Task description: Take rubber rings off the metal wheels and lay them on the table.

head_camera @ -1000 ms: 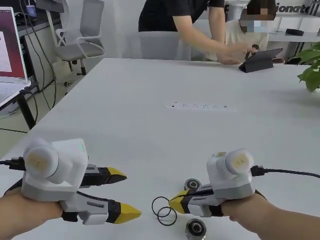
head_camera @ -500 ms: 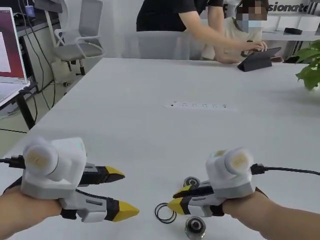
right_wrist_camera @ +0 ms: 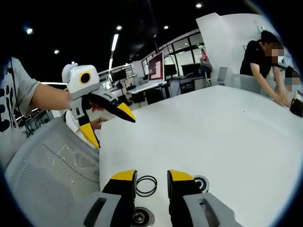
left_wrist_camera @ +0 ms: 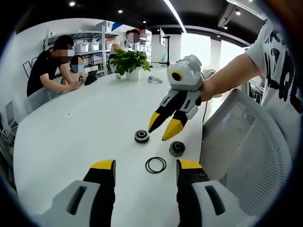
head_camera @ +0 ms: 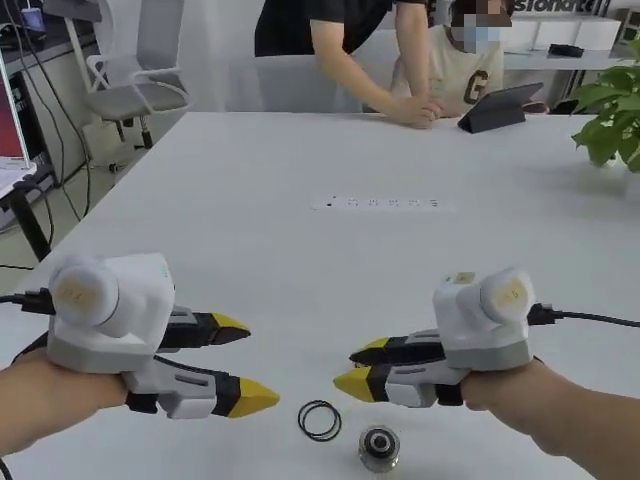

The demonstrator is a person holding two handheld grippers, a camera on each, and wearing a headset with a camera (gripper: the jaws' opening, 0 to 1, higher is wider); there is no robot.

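- The left gripper [head_camera: 245,360] is held above the white worktop [head_camera: 300,170] with its jaws spread wide. Nothing is clamped between them.
- The right gripper [head_camera: 350,368] is held opposite it, tips turned toward the left gripper. Its jaws are parted by a narrower gap, and nothing is held.
- Two black rubber rings [head_camera: 320,420] are laid flat on the worktop, one overlapped on the other. They lie below the space between the two sets of yellow tips and are touched by neither gripper.
- In the left gripper view the rubber rings [left_wrist_camera: 155,165] are seen just ahead of that gripper's own tips, centred in the gap.
- One metal wheel [head_camera: 379,447] is stood on the worktop just beside the rings, below the right gripper's tips.
- A second wheel [left_wrist_camera: 141,136] is seen in the left gripper view beyond the rings, close under the tips of the right gripper [left_wrist_camera: 161,132].
- In the right gripper view this second wheel [right_wrist_camera: 202,182] is partly hidden behind one of that gripper's own jaws. The rings [right_wrist_camera: 146,185] are seen just ahead of the other jaw.
- Whether a ring is still seated on either wheel cannot be told.
- Well ahead of both grippers a row of sockets [head_camera: 375,205] is set into the worktop. At its far edge a tablet [head_camera: 495,108] is propped in front of two people.
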